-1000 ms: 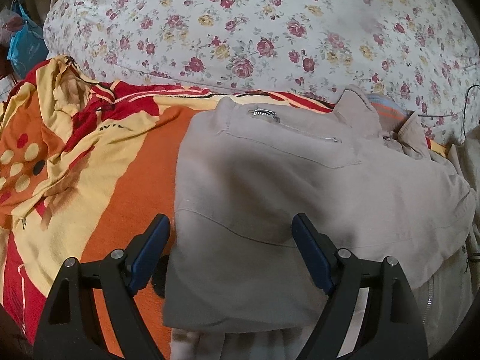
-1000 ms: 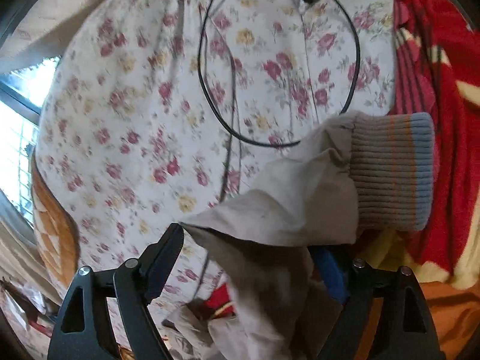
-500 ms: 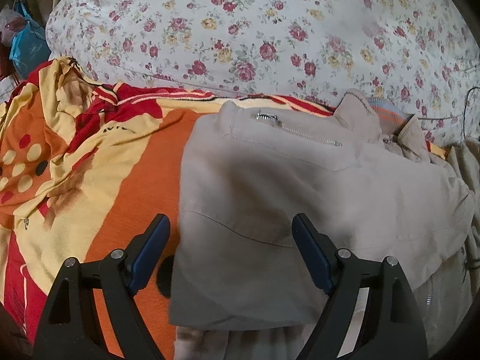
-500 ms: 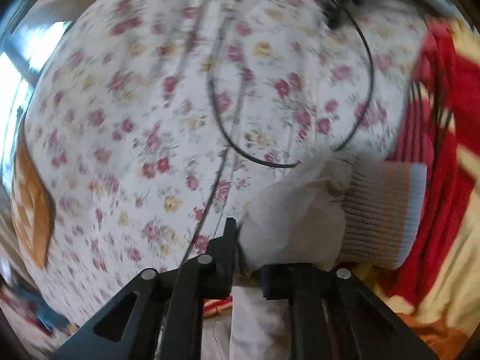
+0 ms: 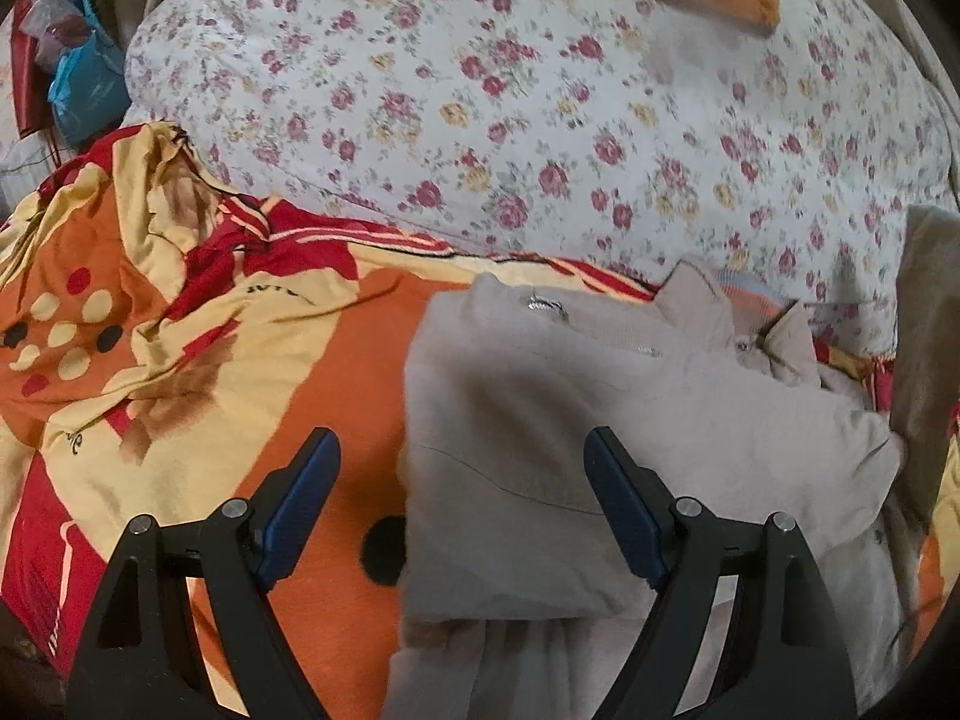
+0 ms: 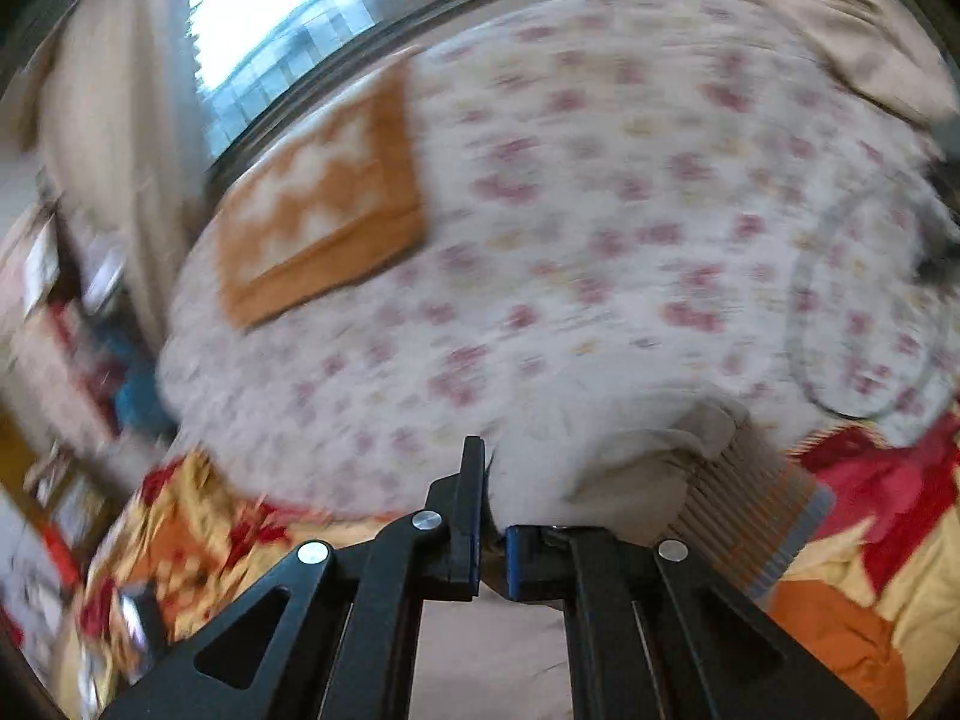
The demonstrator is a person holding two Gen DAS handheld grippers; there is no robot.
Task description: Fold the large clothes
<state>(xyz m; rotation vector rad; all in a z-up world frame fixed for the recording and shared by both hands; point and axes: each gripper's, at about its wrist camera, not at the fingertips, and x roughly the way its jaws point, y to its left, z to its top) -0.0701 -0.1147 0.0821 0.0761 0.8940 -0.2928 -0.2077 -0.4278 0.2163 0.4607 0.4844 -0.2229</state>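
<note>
A beige jacket (image 5: 600, 420) lies partly folded on an orange, yellow and red bedspread (image 5: 180, 360). Its zip pocket and collar show near the far edge. My left gripper (image 5: 462, 480) is open and empty, hovering over the jacket's near left edge. My right gripper (image 6: 492, 534) is shut on the jacket's beige sleeve (image 6: 612, 468), close to its ribbed striped cuff (image 6: 750, 516), and holds it lifted. The right wrist view is blurred by motion. A lifted piece of beige cloth (image 5: 930, 360) hangs at the right edge of the left wrist view.
A big floral quilt (image 5: 540, 108) is piled behind the jacket. An orange patterned cushion (image 6: 324, 198) lies on it. A black cable (image 6: 840, 324) loops over the quilt. Bags (image 5: 78, 84) hang at the far left. A window (image 6: 300, 30) is behind the bed.
My right gripper closed on the sleeve near the cuff and has lifted and swung it, tilting the view toward the window. My left gripper pulled back slightly and stays open.
</note>
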